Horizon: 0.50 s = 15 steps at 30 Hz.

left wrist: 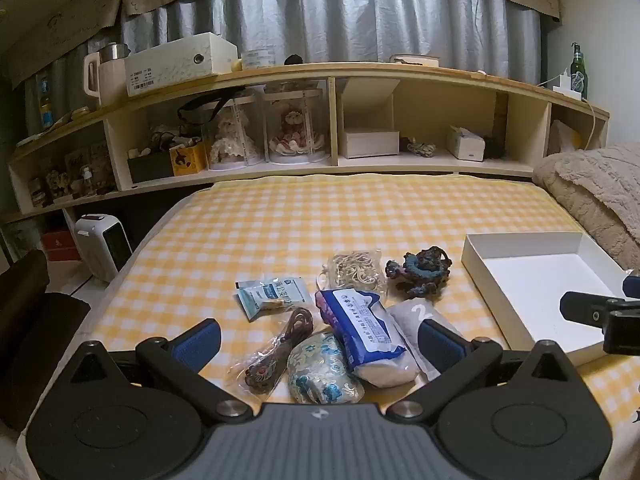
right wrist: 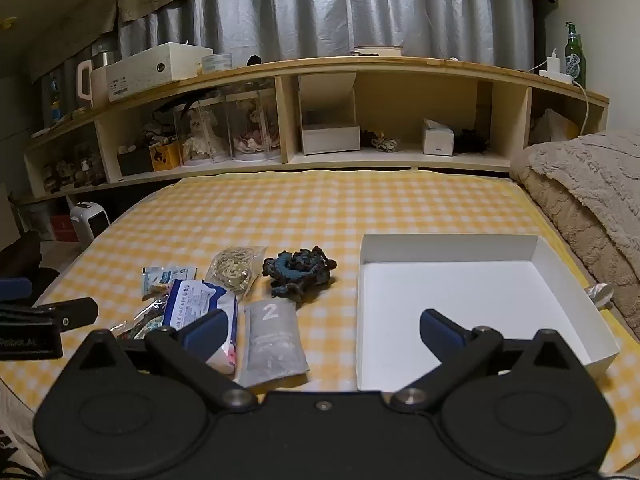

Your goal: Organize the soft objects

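Both grippers gape empty; only the left view shows the brocade pouch clearly

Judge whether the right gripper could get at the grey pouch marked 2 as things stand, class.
Probably yes. The right gripper is open and holds nothing, and the grey pouch lies flat just ahead of it with its top bare. The blue tissue pack lies close on one side, so a grasp may brush it.
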{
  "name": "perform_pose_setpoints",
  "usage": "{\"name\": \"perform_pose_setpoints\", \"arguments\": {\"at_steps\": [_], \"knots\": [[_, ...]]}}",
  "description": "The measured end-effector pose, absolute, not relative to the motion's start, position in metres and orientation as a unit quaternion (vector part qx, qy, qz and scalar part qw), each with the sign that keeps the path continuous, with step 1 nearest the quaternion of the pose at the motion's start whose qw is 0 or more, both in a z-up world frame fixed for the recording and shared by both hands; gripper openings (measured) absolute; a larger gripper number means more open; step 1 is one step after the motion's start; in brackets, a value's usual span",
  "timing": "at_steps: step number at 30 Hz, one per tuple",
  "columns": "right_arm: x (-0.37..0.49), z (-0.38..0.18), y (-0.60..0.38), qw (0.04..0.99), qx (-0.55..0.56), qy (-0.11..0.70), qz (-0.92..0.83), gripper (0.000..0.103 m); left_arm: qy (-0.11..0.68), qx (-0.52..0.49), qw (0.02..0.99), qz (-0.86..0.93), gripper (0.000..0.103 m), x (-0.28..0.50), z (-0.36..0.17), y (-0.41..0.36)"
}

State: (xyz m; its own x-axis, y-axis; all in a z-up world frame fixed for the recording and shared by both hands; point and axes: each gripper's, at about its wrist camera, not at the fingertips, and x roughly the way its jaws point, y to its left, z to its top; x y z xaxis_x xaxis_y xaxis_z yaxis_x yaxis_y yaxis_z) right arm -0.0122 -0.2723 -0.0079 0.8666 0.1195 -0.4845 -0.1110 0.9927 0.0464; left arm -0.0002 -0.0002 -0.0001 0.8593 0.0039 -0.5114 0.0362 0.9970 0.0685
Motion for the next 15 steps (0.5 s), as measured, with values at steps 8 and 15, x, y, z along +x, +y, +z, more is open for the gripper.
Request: {"name": "perform_pose_setpoints", "arguments": {"at_steps": [8, 15], "knots": [[-0.0118, -0.0086, -0.2719, 0.965, 0.009, 0.253, 0.06, 0.103, 0.266, 0.037, 0.963, -0.009, 0.103, -0.0001, -0.0001, -0.0002], [-0.0119, -0.0089, -0.2716, 0.965, 0.008, 0.254, 0.059, 0.103, 0.266, 0.037, 0.963, -0.009, 0.103, -0.0001, -0.0001, -0.0002]]}}
